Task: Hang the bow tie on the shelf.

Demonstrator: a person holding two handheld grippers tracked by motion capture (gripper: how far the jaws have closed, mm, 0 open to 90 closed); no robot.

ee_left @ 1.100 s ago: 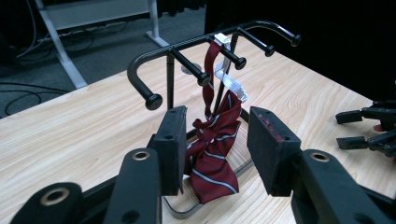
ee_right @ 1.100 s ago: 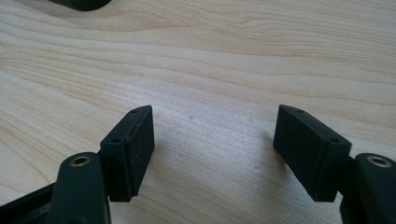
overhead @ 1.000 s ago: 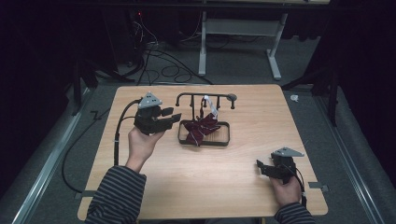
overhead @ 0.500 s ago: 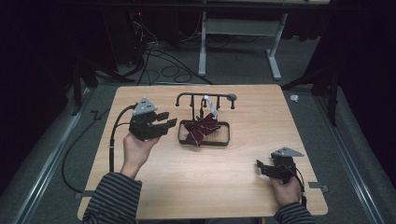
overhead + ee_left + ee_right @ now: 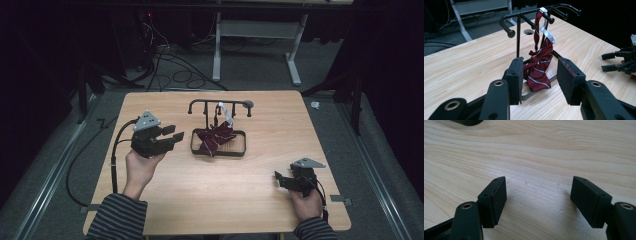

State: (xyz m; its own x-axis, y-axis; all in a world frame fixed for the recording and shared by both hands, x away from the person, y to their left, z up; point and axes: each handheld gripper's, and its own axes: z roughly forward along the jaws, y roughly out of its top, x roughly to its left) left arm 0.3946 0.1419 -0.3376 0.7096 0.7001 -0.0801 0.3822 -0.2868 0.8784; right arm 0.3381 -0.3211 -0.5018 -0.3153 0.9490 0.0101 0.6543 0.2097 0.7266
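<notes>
A dark red necktie with thin pale stripes [image 5: 214, 138] is hanging from a black metal rack of hooked pegs [image 5: 220, 104] and pooling in that rack's rectangular wire base near the middle of the pale wooden table [image 5: 240, 200]. In the left gripper view the necktie [image 5: 539, 65] is draping from a white clip or band at the top bar of the rack [image 5: 518, 37], its lower folds lying crumpled inside the base frame.

The left gripper [image 5: 172, 137] is hovering just left of the rack, pointing right toward the necktie, with its jaws standing apart and nothing between the pads; from its own camera the left gripper [image 5: 539, 81] is framing the tie, which is lying beyond the jaws and not touching them. The left hand [image 5: 141, 167] is gripping the tool from below, its forearm in a striped sleeve [image 5: 117, 217] angling in from the near left edge, and a black cable is looping away toward the table's left side.

The right gripper [image 5: 281, 179] is resting low at the near right corner, well apart from the rack, pointing left, held by the right hand [image 5: 306, 202]. Its jaws are standing wide apart over bare wood, as the right gripper [image 5: 538, 201] is showing in its own view.

No writing is legible on any of these things.
</notes>
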